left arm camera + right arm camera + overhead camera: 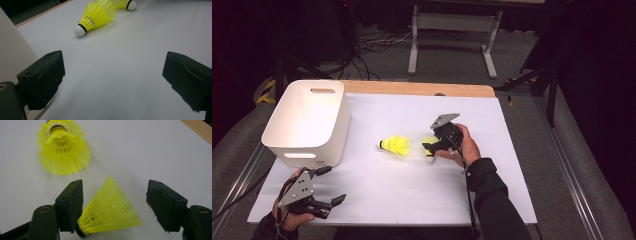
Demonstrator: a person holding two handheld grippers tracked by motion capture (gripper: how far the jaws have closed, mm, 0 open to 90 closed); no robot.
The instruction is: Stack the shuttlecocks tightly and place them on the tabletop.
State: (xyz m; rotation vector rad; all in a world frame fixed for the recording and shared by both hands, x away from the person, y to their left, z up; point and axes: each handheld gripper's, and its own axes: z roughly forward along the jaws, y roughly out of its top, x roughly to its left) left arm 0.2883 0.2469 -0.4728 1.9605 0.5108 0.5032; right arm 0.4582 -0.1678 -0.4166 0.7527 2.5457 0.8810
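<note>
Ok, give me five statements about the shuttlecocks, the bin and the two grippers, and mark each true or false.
1. Two yellow shuttlecocks lie on the white table top. True: the left shuttlecock and the right shuttlecock.
2. The white bin stands at the table's far right corner. False: it stands at the left side.
3. The right gripper has the right shuttlecock between its jaws. True; the jaws stand apart and only one touches it.
4. The left gripper is clamped on the left shuttlecock. False: its jaws are open with nothing between them, near the front left edge.
5. A shuttlecock already lies in the bin. False: what shows of its inside holds nothing.
</note>
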